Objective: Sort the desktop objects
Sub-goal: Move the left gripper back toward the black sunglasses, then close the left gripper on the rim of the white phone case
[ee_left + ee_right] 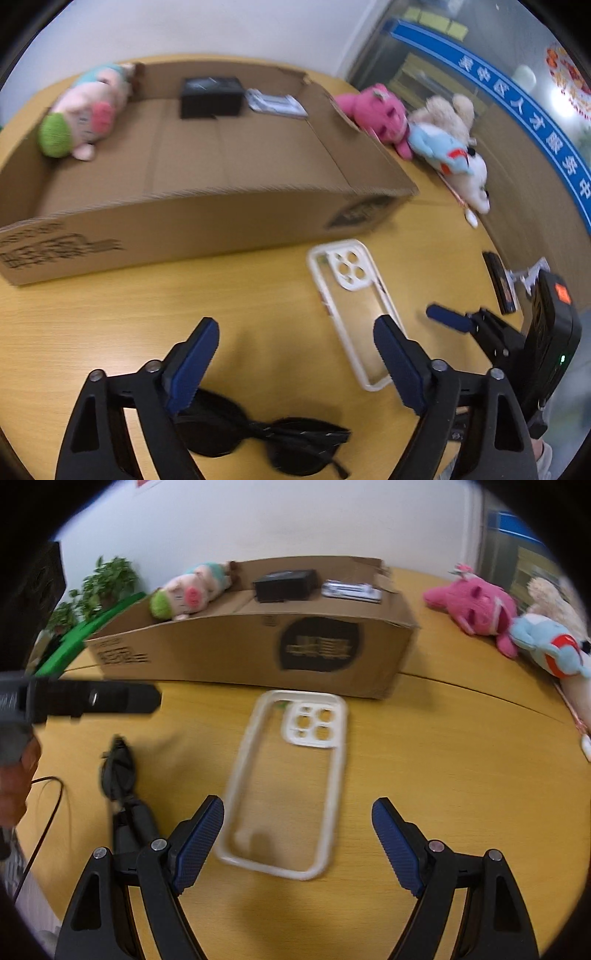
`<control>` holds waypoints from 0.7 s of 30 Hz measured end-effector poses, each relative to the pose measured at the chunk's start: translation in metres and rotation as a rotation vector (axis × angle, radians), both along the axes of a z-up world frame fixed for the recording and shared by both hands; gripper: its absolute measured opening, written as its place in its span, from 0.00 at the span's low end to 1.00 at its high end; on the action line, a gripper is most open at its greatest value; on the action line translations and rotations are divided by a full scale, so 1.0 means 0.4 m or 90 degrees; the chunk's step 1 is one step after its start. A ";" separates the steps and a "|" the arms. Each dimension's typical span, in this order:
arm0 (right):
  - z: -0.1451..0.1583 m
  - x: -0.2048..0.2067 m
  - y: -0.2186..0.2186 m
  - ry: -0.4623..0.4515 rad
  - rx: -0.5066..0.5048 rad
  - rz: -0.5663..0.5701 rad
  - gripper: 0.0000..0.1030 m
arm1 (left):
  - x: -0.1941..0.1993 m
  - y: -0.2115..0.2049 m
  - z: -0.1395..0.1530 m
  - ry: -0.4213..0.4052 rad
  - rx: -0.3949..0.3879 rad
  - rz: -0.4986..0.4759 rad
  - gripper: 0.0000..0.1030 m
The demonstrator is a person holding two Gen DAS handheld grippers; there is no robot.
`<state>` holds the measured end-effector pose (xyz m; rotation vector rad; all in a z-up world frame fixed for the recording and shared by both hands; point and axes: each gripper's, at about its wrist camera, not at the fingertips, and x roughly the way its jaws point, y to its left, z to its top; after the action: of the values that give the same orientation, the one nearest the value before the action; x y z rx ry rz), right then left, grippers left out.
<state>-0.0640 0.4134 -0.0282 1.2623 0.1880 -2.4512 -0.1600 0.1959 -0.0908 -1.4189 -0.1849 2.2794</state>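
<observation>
Both my views are bright and evenly lit, seemingly from overhead. Soft, diffuse shadows spread on the wooden table (258,295) under my left gripper (295,363) and beneath my right gripper (297,843). The fisheye bends the cardboard box (240,653) into an arc, and black vignetting fills every corner. Motion blur smears the phone case (291,786), the box print and the sunglasses (258,439). At the upper right of the left view, glare washes out the glass wall (554,81).
</observation>
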 end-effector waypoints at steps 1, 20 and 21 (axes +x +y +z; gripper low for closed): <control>-0.001 -0.007 0.012 -0.002 0.004 -0.008 0.78 | -0.001 0.024 -0.009 -0.009 -0.004 -0.008 0.75; -0.046 -0.070 0.028 -0.051 -0.020 0.030 0.07 | -0.034 0.178 -0.111 -0.078 -0.067 -0.027 0.08; -0.046 -0.066 0.029 -0.051 -0.023 0.032 0.08 | -0.032 0.182 -0.111 -0.076 -0.066 -0.029 0.08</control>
<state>-0.0904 0.4251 -0.0466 1.3217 0.1500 -2.3468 -0.1728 0.2687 -0.1352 -1.5975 -0.0705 2.1963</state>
